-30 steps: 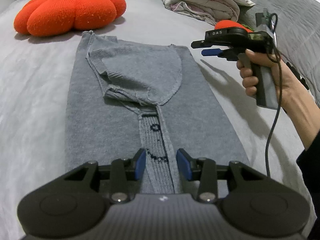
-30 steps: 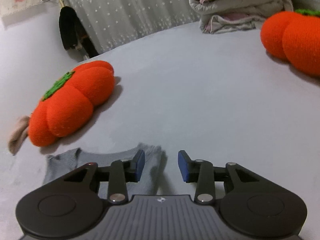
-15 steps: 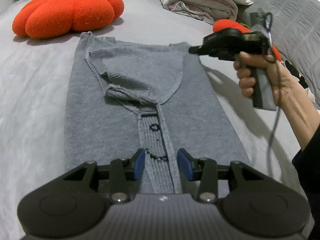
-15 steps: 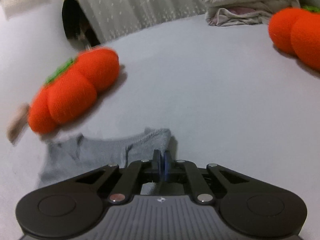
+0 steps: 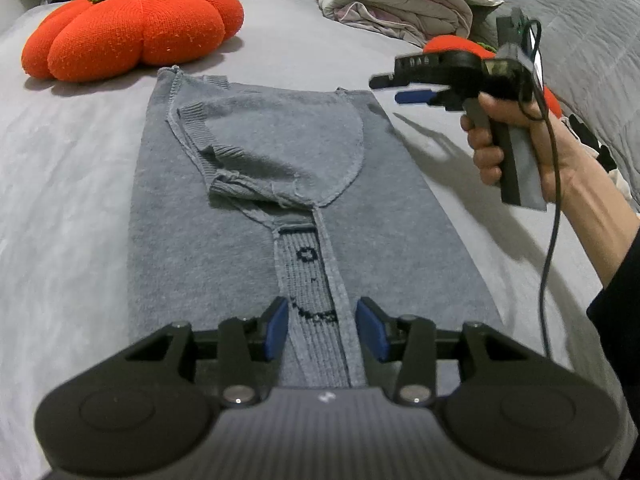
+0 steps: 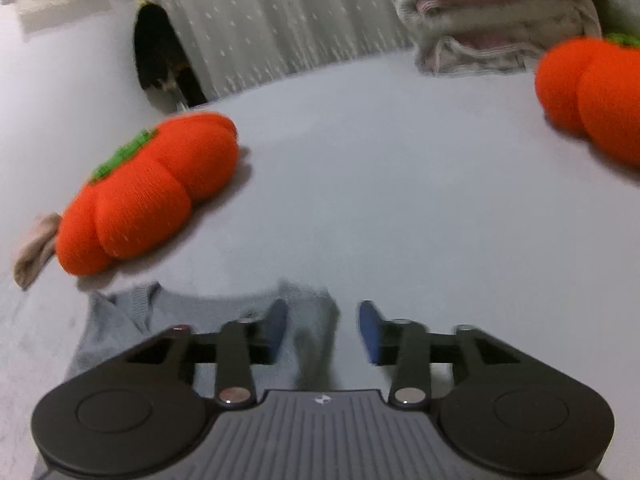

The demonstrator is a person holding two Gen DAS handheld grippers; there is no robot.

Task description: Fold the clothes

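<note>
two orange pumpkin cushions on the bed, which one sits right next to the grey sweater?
The full-view pumpkin cushion, just beyond the grey sweater at its far left corner. The other cushion is off right, mostly hidden behind the right gripper.

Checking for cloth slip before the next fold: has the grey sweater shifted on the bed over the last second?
No. The grey sweater lies as before, its top corner just below the orange pumpkin cushion.

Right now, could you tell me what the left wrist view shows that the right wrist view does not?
Only the left wrist view shows the whole folded grey sweater, its patterned strip, the person's hand holding the right claw, and the open left claw. Only the right wrist view shows the curtain and a beige cloth. Both show the sweater's far edge, two orange pumpkin cushions and the folded bedding pile.
</note>
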